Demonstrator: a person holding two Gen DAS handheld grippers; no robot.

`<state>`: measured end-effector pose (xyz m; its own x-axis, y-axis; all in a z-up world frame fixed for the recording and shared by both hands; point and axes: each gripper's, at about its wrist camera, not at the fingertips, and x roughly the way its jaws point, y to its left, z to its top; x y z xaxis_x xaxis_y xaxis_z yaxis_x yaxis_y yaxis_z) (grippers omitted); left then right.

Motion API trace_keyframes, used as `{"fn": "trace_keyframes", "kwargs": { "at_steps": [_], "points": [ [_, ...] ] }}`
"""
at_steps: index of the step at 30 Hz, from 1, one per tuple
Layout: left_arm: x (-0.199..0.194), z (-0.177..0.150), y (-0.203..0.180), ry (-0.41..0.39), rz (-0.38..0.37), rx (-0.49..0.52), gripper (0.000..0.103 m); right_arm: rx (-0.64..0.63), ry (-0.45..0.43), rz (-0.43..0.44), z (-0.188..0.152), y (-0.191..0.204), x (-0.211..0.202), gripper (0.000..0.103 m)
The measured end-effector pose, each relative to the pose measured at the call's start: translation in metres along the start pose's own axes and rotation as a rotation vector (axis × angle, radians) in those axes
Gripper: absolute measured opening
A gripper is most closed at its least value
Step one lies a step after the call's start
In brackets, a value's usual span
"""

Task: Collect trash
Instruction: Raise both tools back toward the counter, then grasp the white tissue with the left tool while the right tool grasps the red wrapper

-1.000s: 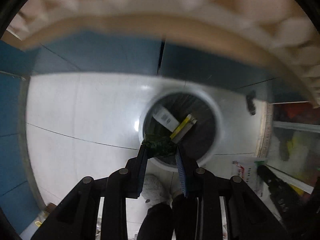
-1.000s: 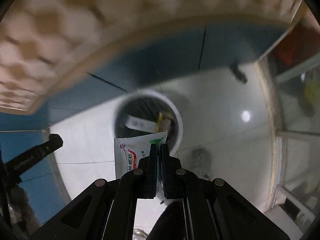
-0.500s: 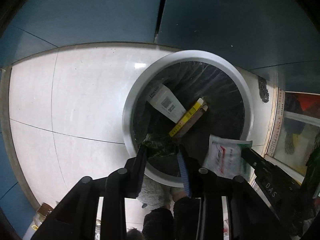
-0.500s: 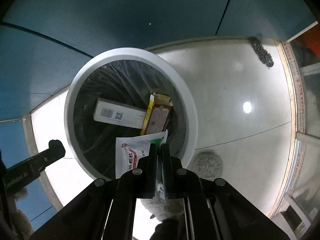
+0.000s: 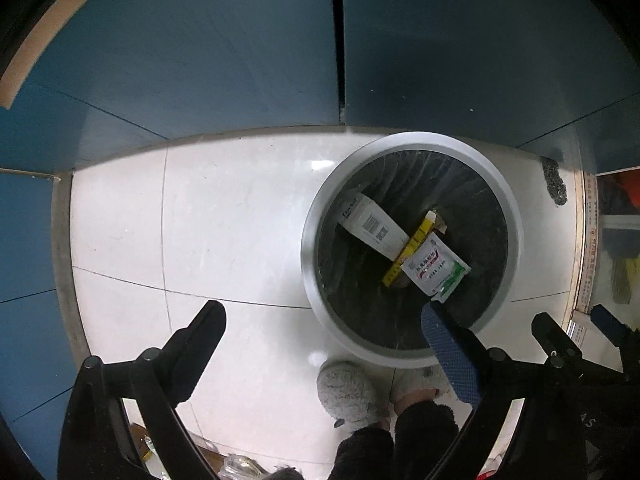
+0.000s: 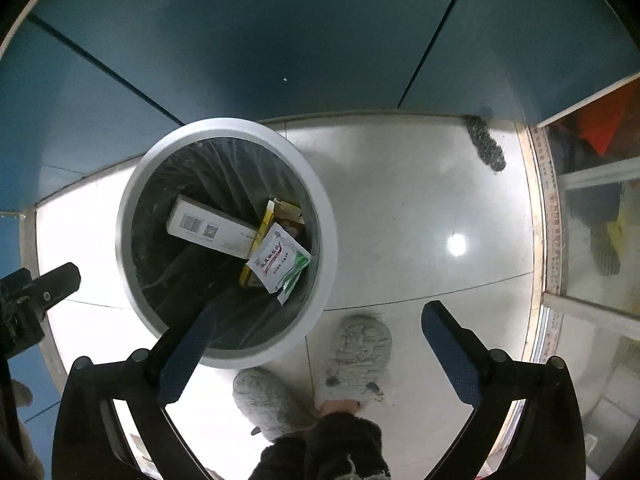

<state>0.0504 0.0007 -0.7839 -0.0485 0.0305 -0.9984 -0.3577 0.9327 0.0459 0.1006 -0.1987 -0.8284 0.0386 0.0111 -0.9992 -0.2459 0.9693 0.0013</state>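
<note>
A round white trash bin (image 5: pixel 516 236) with a dark liner stands on the tiled floor; it also shows in the right wrist view (image 6: pixel 320 200). Inside lie a white carton (image 5: pixel 370 226), a yellow box (image 5: pixel 412 248) and a white sachet with red and green print (image 5: pixel 434 266), which shows in the right wrist view too (image 6: pixel 278 262). The dark green wrapper is not visible. My left gripper (image 5: pixel 320 320) is open and empty above the bin's near-left rim. My right gripper (image 6: pixel 320 320) is open and empty above the bin's near-right rim.
Blue wall panels (image 5: pixel 240 60) rise behind the bin. Two grey fluffy slippers (image 6: pixel 356 348) stand just in front of it. A dark scrubber (image 6: pixel 486 144) lies by the wall at right. A glass-fronted cabinet (image 6: pixel 592 220) stands at the right edge.
Both grippers have opened. The sachet has left my right gripper and lies in the bin. The green wrapper has left my left gripper and is out of sight.
</note>
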Motion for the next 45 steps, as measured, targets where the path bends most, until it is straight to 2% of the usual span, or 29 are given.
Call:
{"fn": "trace_keyframes", "kwargs": {
  "at_steps": [6,10,14,19,23,27,32,35,38,41,45],
  "points": [
    [-0.040,-0.017,-0.002,-0.012,0.002,0.001,0.100,-0.003,-0.017,-0.004,-0.011,0.002,-0.038,0.103],
    [-0.094,-0.031,-0.001,-0.026,0.001,0.004,0.100,0.002,-0.031,-0.005,-0.019,-0.001,-0.086,0.103],
    [-0.174,-0.049,-0.001,-0.067,0.008,0.017,0.100,0.002,-0.058,-0.002,-0.032,-0.005,-0.160,0.103],
    [-0.273,-0.074,0.000,-0.124,0.013,0.033,0.100,-0.003,-0.108,0.017,-0.049,-0.013,-0.279,0.103],
    [-0.339,-0.091,0.002,-0.154,-0.014,0.021,0.100,-0.004,-0.142,0.036,-0.064,-0.018,-0.363,0.103],
    [-0.402,-0.094,-0.004,-0.228,-0.024,0.028,0.100,0.038,-0.166,0.118,-0.075,-0.032,-0.437,0.103],
    [-0.477,-0.051,-0.032,-0.380,-0.040,0.049,0.103,0.153,-0.260,0.207,-0.061,-0.065,-0.507,0.103],
    [-0.516,0.000,-0.060,-0.458,-0.063,0.053,0.103,0.239,-0.327,0.235,-0.032,-0.098,-0.540,0.103],
    [-0.538,0.052,-0.089,-0.488,-0.058,0.067,0.103,0.320,-0.387,0.224,0.010,-0.138,-0.562,0.103],
    [-0.543,0.119,-0.128,-0.484,-0.027,0.072,0.103,0.394,-0.418,0.218,0.066,-0.182,-0.567,0.103],
    [-0.538,0.213,-0.177,-0.442,-0.007,0.053,0.103,0.462,-0.416,0.175,0.162,-0.244,-0.551,0.103]
  ]
}}
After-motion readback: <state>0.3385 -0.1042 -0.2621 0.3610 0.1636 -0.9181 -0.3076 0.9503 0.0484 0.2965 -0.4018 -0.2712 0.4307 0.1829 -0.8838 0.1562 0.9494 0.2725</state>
